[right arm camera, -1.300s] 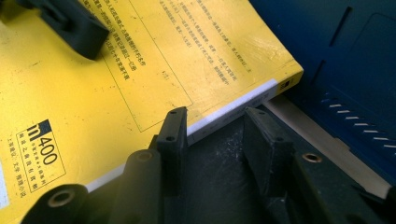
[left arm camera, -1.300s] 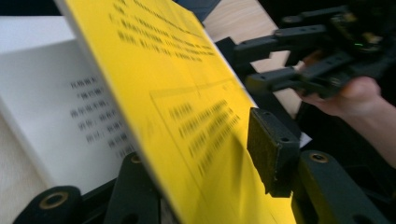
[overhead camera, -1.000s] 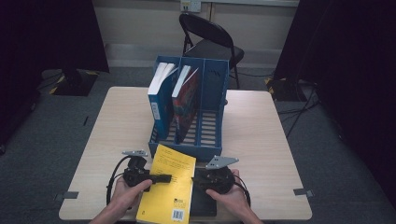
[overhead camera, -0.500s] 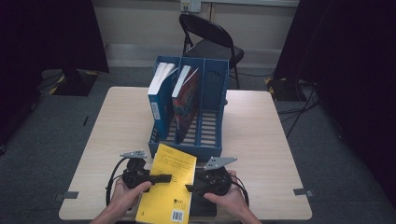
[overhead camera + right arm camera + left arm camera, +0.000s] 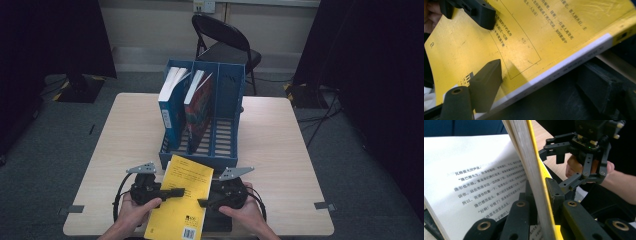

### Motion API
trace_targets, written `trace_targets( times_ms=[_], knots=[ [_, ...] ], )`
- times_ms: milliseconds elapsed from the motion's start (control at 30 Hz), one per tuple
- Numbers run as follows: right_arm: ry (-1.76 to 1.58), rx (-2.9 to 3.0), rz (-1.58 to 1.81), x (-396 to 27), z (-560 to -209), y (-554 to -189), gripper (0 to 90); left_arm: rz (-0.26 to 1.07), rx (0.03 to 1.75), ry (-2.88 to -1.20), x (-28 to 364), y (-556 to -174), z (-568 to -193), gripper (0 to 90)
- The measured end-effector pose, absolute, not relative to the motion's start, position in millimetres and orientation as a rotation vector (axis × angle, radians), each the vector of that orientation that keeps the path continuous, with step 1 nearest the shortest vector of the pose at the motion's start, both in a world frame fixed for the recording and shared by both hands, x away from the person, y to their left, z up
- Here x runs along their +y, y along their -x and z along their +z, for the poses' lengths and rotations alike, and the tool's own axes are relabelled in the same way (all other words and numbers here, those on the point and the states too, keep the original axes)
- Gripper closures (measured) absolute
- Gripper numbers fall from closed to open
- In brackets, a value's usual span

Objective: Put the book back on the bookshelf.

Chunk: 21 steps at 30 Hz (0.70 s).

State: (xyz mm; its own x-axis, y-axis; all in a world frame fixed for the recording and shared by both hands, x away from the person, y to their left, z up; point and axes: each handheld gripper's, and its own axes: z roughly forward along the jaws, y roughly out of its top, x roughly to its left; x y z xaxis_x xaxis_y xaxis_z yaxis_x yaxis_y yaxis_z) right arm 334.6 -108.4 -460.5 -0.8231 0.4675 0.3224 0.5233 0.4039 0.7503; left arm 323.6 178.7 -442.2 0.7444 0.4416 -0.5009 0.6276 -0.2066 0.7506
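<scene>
Your left gripper (image 5: 172, 192) is clamping the yellow book's (image 5: 182, 202) left edge; your right gripper (image 5: 205, 202), jaws just opening, is straddling its spine loosely.

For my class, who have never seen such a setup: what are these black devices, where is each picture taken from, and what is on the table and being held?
A person holds a hand-held clamp in each hand. The high view looks down on the table; the other two pictures come from cameras riding on each clamp. On the table stands a blue file rack with two books inside. The left gripper is clamped on part of the yellow book, its cover and some pages, which its own view shows lifted. The right gripper has just been opening; its jaws stand open at the book's other edge.
</scene>
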Motion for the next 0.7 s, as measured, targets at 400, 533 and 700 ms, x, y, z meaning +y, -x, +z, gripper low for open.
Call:
trace_targets(
  times_ms=[400,533,700],
  knots=[
    [0.946,-2.576,-1.463,-111.8,-452.6,-333.8,30.1,-0.181,0.802,-1.848,178.3,-323.1,-435.9,82.7],
    [1.008,-2.516,-1.543,-116.2,-446.4,-332.4,42.4,-0.179,0.811,-1.843,178.8,-323.6,-432.5,84.4],
    [1.004,-2.468,-1.603,-119.4,-437.4,-331.0,49.6,-0.158,0.791,-1.842,178.2,-321.5,-426.9,84.9]
  ],
)
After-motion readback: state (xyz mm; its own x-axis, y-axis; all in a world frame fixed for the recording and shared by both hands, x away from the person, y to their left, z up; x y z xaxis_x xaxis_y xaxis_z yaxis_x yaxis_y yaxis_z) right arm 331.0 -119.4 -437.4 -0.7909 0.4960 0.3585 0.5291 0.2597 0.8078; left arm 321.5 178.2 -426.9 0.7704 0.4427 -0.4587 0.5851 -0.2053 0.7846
